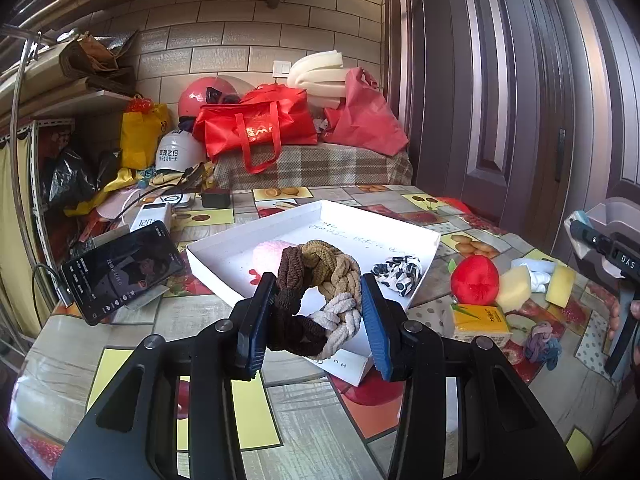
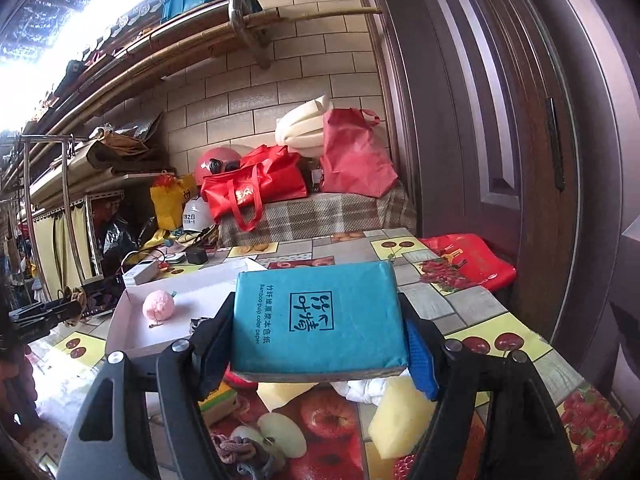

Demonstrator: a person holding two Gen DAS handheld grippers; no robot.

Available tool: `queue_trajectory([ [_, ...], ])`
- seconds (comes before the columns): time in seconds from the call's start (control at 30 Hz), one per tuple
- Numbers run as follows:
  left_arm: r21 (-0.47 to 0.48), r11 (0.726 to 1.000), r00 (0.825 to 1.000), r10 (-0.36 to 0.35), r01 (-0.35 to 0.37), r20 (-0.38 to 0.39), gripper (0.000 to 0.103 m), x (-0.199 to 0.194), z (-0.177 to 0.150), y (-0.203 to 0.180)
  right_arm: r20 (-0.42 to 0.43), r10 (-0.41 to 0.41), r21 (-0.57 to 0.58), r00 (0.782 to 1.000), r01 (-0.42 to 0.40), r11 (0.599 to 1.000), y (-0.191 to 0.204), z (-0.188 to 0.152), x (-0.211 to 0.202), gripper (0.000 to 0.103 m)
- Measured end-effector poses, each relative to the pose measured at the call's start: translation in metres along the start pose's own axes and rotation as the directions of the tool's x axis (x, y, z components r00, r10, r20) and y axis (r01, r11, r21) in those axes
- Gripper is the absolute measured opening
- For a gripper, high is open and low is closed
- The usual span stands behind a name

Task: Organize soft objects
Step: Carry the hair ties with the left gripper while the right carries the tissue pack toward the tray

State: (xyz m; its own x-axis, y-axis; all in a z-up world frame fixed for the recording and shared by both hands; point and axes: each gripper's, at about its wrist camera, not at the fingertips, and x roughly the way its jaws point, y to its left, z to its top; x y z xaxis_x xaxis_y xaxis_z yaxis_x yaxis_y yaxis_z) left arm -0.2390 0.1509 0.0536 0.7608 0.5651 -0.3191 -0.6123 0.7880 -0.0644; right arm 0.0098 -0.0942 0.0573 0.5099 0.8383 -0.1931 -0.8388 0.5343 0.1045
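My left gripper (image 1: 318, 294) is shut on a braided hair ring (image 1: 320, 300) of brown, tan and cream cords, held just above the near edge of a white shallow box (image 1: 320, 210). Inside the box lie a pink plush ball (image 1: 268, 254) and a black-and-white scrunchie (image 1: 398, 272). My right gripper (image 2: 320, 340) is shut on a teal tissue pack (image 2: 320, 320), lifted above the table, its blue pads pressing both sides. The pink plush ball (image 2: 159, 307) also shows in the white box (image 2: 132, 344) in the right wrist view.
To the right of the box lie a red plush apple (image 1: 476, 280), yellow sponges (image 1: 514, 288), a white cloth (image 1: 536, 272), a yellow tissue pack (image 1: 480, 322) and a purple hair tie (image 1: 542, 346). A phone (image 1: 120, 268) leans at the left. Bags and helmets crowd the back.
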Motion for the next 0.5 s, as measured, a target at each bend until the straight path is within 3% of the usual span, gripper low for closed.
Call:
queue_trajectory([
  [0.27, -0.001, 1.000, 0.999, 0.030, -0.030, 0.013, 0.042, -0.003, 0.000, 0.001, 0.022, 0.046, -0.009, 0.999, -0.046, 0.999, 0.019, 0.000, -0.003, 0.073],
  [0.5, -0.004, 0.998, 0.998, 0.057, -0.057, -0.022, 0.042, 0.003, -0.001, 0.001, 0.011, 0.137, -0.027, 0.990, -0.137, 0.990, 0.047, -0.001, 0.010, 0.073],
])
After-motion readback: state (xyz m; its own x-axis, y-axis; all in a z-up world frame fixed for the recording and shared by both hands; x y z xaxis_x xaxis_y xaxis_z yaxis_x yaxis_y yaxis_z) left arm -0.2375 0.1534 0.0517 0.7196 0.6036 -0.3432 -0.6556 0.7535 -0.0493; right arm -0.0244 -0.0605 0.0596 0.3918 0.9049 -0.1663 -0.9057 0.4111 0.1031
